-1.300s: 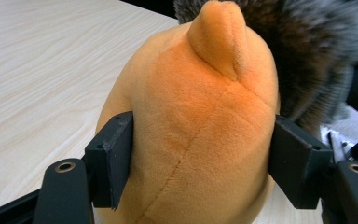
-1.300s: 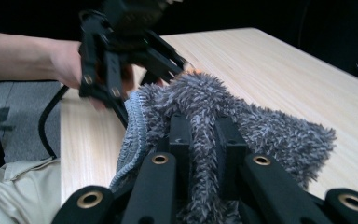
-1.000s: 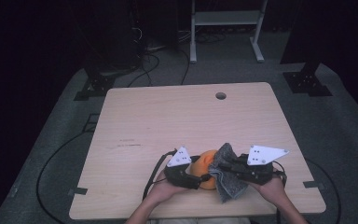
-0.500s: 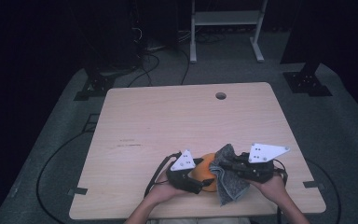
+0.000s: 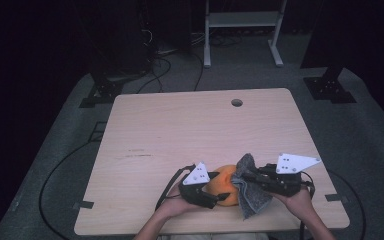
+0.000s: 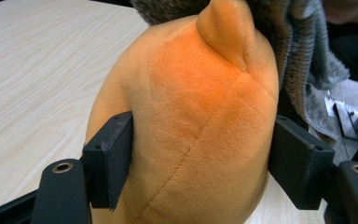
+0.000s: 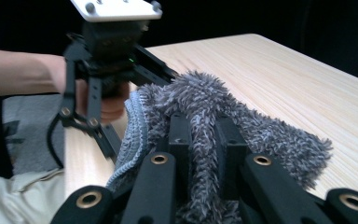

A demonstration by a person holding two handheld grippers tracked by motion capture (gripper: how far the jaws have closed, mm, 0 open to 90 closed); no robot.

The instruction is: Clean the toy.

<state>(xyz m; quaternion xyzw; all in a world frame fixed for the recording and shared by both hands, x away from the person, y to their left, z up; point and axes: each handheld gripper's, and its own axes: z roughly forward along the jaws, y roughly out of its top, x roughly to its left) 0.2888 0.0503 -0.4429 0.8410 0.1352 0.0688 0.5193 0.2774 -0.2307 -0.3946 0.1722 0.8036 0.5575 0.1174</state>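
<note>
An orange plush toy (image 5: 225,182) sits near the table's front edge. My left gripper (image 5: 217,192) grips it from the left. In the left gripper view the two black pads (image 6: 114,158) press into the plush toy (image 6: 196,121) on both sides, and the jaws have just been closing on it. My right gripper (image 5: 247,176) is shut on a shaggy grey cloth (image 5: 252,200), which lies against the toy's right side and hangs toward the table edge. In the right gripper view the cloth (image 7: 205,107) bunches between the right gripper's (image 7: 204,135) narrow jaws.
The light wooden table (image 5: 180,130) has a small round hole (image 5: 236,102) near its far edge. On the dark floor beyond it are a white metal frame (image 5: 242,20), black stand bases (image 5: 328,87) and cables (image 5: 150,70).
The left gripper has shifted slightly right and toward the near edge, settling onto the plush toy. The right gripper and the cloth stay almost where they were.
</note>
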